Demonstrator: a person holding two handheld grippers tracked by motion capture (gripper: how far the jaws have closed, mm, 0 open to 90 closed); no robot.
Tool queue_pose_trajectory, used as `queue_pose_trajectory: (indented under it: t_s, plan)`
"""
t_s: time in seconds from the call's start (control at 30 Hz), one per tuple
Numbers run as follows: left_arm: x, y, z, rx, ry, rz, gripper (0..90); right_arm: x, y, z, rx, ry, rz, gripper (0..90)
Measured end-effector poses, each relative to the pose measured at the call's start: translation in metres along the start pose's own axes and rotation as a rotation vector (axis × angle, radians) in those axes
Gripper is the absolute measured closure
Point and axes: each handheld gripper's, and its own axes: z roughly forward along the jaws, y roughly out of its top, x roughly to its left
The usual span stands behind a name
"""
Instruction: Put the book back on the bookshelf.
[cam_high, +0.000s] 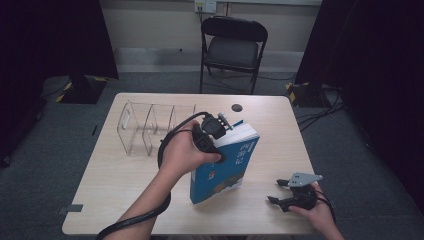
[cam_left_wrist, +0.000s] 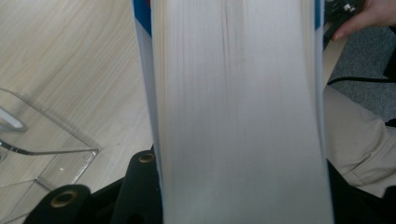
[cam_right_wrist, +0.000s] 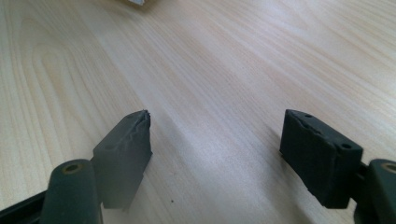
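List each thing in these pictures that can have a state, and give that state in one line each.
Left gripper: shut on the book.
Blue book: closed, tilted, its lower corner at the table.
Right gripper: open, nothing between its jaws, low over the table.
Clear organiser: standing, compartments empty.
Folding chair: unfolded, vacant.

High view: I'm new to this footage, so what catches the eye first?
A thick blue book stands tilted at the table's middle, clamped in the left tool. To its left sits a clear rack. The right tool rests open at the near right corner, holding nothing.
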Motion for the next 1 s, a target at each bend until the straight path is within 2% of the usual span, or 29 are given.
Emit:
queue_pose_trajectory:
  t_s: [0.27, 0.43, 0.77, 0.83, 0.87, 0.9, 0.93, 1.0]
  plan:
    - [0.008, -0.01, -0.01, -0.005, 0.016, -0.032, 61.7, 0.001, 0.0, 0.0, 0.004, 0.002, -0.008, 22.2]
    - [0.013, -0.017, -0.017, -0.01, 0.032, -0.046, 61.7, 0.001, 0.001, 0.001, 0.015, 0.012, -0.016, 16.3]
    - [0.022, -0.032, -0.028, -0.01, 0.051, -0.081, 61.7, 0.002, 0.0, 0.001, 0.017, 0.014, -0.022, 15.1]
    - [0.022, -0.035, -0.029, -0.017, 0.061, -0.102, 61.7, 0.002, 0.0, 0.001, 0.017, 0.014, -0.022, 15.1]
    - [0.024, -0.036, -0.031, -0.005, 0.063, -0.09, 61.8, 0.002, 0.0, 0.001, 0.015, 0.014, -0.022, 15.1]
    - [0.024, -0.037, -0.031, -0.012, 0.058, -0.11, 61.8, 0.002, 0.0, 0.001, 0.017, 0.014, -0.021, 15.1]
    - [0.025, -0.038, -0.033, -0.007, 0.07, -0.101, 61.8, 0.002, 0.0, 0.001, 0.017, 0.015, -0.02, 15.1]
    - [0.026, -0.041, -0.035, -0.019, 0.073, -0.124, 61.8, 0.002, 0.0, 0.001, 0.017, 0.014, -0.02, 15.1]
